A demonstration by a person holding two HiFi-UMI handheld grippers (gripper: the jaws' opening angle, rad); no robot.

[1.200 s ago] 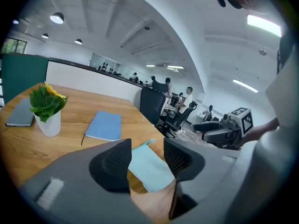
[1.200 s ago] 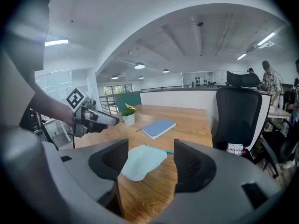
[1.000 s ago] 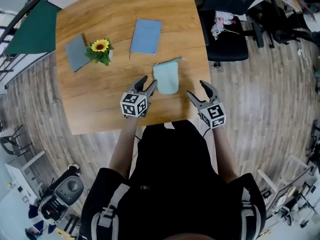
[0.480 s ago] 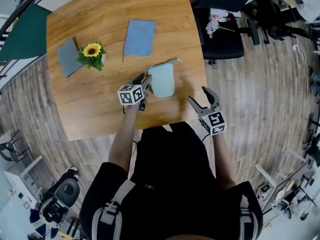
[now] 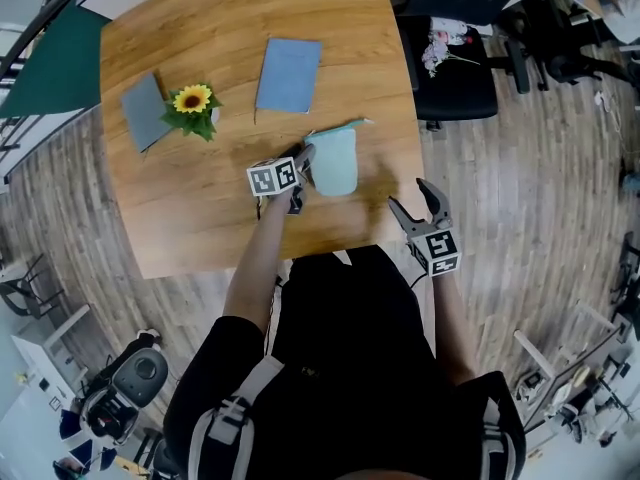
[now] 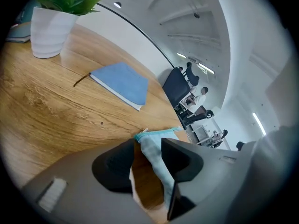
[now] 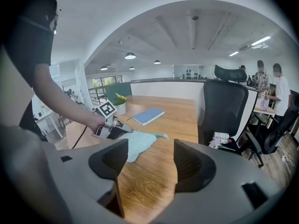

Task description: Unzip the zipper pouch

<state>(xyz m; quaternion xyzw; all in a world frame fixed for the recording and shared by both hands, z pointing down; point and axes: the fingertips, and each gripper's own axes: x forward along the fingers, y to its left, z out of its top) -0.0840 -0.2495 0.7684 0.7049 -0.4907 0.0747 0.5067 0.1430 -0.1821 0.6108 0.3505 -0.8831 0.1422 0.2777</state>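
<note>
Containers: white pot (image 6: 49, 29) stands at the far left of the table (image 5: 200, 228) and holds a sunflower plant with green leaves. A grey pad (image 5: 145, 112) lies just beside the pot and a blue notebook (image 5: 288, 74) lies flat further right.

Zipper pouch (image 5: 333, 161): pale blue-green, lying flat on the right half of the table, nearer you than the blue notebook. A teal zipper runs along its far edge, and one end pokes out past the far right corner. No view shows what is inside it.

Your left gripper (image 6: 145, 146) is down at the pouch's left side, angled towards the tabletop.
- Its jaws have just been closing but are not pressed together.
- The pouch's left edge runs up between them, with the teal zipper corner just past the tips.
- The fabric lies close against the right-hand jaw.
- A strip of bare wood shows between the fabric and the other jaw, so there is no pinch on the pouch.

Your right gripper (image 5: 418, 200) is at the table's near right corner, well apart from the pouch.
- It points towards the pouch and your left gripper.
- Its jaws are spread wide, with only tabletop showing between them.

A black office chair (image 5: 450, 68) stands off the table's right side.
</note>
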